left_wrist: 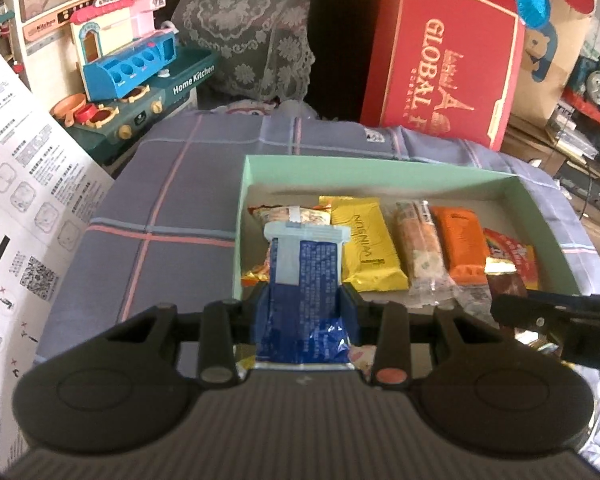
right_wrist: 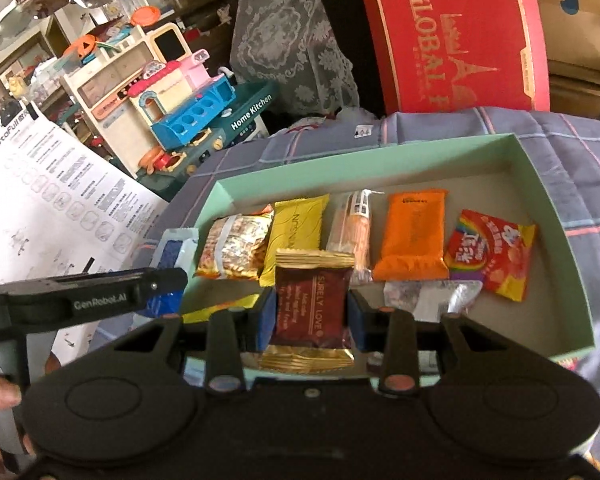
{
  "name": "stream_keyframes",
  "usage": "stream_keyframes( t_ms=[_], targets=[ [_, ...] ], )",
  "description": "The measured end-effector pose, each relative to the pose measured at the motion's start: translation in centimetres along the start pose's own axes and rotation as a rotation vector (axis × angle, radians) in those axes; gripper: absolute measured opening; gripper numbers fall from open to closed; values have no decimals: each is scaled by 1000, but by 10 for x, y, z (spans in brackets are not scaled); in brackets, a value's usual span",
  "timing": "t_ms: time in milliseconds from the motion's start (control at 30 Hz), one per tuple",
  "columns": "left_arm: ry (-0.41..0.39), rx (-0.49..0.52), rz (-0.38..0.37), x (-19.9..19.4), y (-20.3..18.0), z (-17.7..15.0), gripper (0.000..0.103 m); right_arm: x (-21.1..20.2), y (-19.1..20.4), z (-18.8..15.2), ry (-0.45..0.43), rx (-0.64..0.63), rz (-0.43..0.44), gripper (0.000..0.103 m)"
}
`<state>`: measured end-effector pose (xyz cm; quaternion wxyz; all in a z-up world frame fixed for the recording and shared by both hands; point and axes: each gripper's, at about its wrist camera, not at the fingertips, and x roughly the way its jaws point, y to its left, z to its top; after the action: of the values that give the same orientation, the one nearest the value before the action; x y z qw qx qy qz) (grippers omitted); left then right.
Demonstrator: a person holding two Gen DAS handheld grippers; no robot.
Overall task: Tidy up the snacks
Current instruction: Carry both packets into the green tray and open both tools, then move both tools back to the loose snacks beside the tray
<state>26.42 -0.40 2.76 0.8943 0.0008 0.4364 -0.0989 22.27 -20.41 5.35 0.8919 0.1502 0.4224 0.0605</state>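
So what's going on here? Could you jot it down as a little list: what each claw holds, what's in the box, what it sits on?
left gripper: shut on a blue foil snack packet
right gripper: shut on a dark red and gold snack packet
container: pale green cardboard box, open
already in the box: a yellow packet, an orange packet, a red rainbow-print packet, and others
surface: grey-blue checked cloth
behind: red gift box
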Motion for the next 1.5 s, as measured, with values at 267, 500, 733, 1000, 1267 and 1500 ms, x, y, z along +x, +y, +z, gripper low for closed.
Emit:
stream_keyframes(
  t_ms=[267, 500, 733, 1000, 1267, 1500],
  targets=[
    [-35, 0, 82, 4, -2, -6, 98, 9, -5, 1, -29, 28, -5, 90],
    [-9, 8, 49, -7, -11, -20, 99, -1, -9, -7, -36, 32, -15, 98],
    [-3, 37, 15, -31, -26, -42, 102, -24, -19, -20, -44, 31, -32, 100],
    [29, 99, -23, -48, -50, -78, 103, -57, -41, -42, -58, 57, -70, 100],
    [108, 156, -35, -46, -66, -123, 103, -82, -69, -74, -41, 105, -111, 100],
    [166, 168, -43, -36, -68, -150, 103, -90, -84, -115, 22, 152, -123, 100]
  ],
)
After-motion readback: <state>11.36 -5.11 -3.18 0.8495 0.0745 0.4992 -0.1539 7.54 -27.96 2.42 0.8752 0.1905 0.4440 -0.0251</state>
